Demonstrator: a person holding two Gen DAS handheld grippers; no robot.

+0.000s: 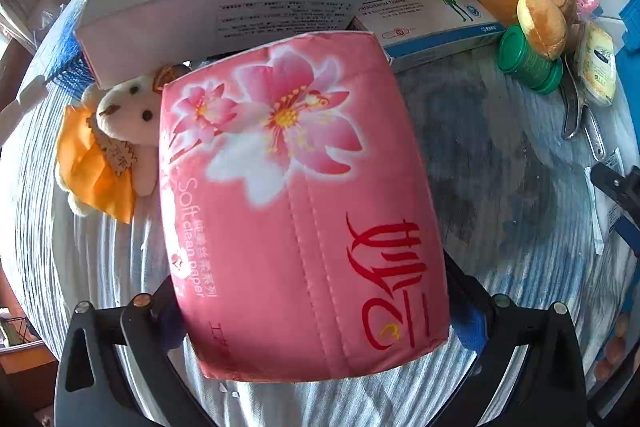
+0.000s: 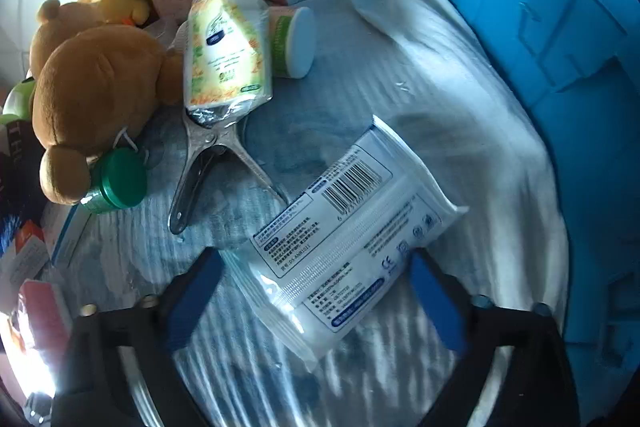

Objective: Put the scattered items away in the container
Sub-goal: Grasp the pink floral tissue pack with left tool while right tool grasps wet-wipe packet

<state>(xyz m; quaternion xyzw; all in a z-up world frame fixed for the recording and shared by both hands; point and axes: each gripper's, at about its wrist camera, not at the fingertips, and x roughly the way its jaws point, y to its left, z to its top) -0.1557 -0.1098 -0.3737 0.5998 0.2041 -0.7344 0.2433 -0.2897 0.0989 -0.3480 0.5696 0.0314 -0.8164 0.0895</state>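
Your blue container (image 2: 540, 39) is the largest item, filling the right edge of the right wrist view, its ribbed wall standing on the striped cloth-covered worktop (image 2: 460, 115).

Your left tool (image 1: 316, 311) is closed on the pink tissue pack (image 1: 296, 211): both fingers press its lower sides, and the pack fills the centre of the left wrist view, raised in front of the clutter.

The brown plush bear (image 2: 92, 99) lies at the left of the right wrist view, touching a green-capped jar (image 2: 118, 181) at its foot.

Your right tool (image 2: 316, 291) stands wide open around the white wipes pack (image 2: 344, 239), which lies flat on the worktop near the container. The right finger (image 2: 434, 301) is at the pack's edge; the left finger (image 2: 192, 301) is apart from it. Whether the right one touches, you cannot tell.

Behind the tissue pack lie a white barcoded box (image 1: 216, 11) and a blue-edged medicine box (image 1: 428, 15), side by side.

A yellow-green tissue packet (image 2: 226, 51) rests on a metal clip (image 2: 216, 163). A small white plush (image 1: 128, 115) lies just beside the pink pack.
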